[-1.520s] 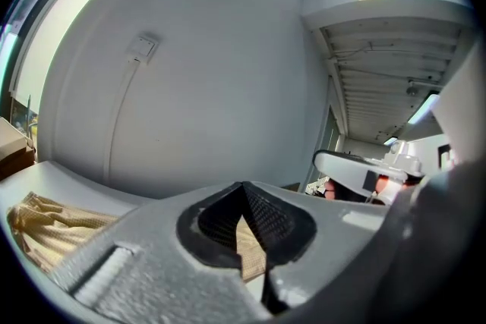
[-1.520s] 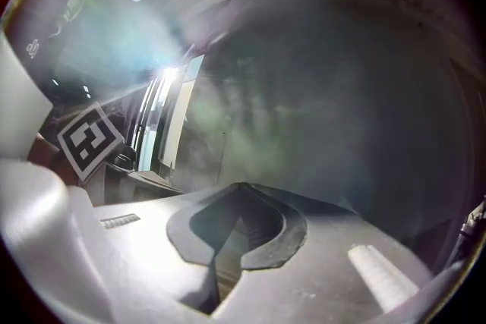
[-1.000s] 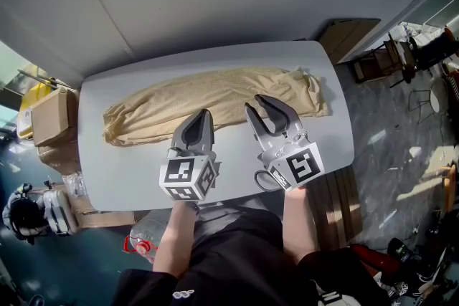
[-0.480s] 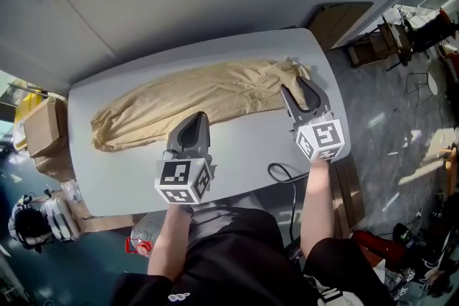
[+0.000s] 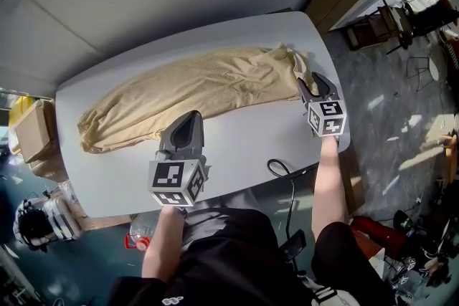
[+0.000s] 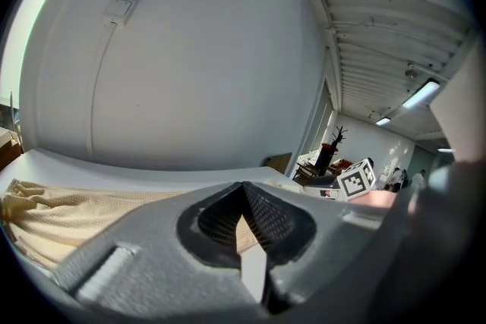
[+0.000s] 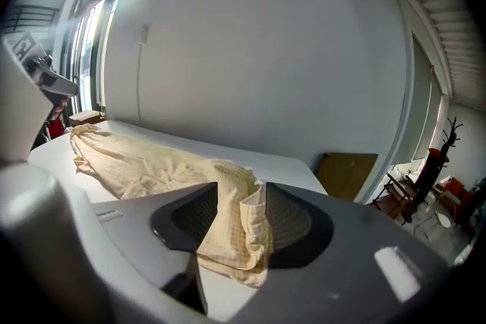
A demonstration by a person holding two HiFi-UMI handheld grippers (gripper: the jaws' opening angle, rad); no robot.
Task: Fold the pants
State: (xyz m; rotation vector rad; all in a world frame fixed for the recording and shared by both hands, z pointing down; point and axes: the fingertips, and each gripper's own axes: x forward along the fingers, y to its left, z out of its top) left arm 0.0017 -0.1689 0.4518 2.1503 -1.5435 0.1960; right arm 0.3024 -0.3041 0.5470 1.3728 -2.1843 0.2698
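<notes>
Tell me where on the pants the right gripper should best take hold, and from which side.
Probably the bunched end of the pants at the table's right edge, approached from that end along the garment's length. The cloth there stands up in a fold, while the rest lies flat. The right gripper, whose jaws have just been opening, has that fold between them, not yet pinched.

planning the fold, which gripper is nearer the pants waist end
Right. Right gripper is at the waist end, fingers just opened wider with it between them; left gripper is by mid-leg.
</notes>
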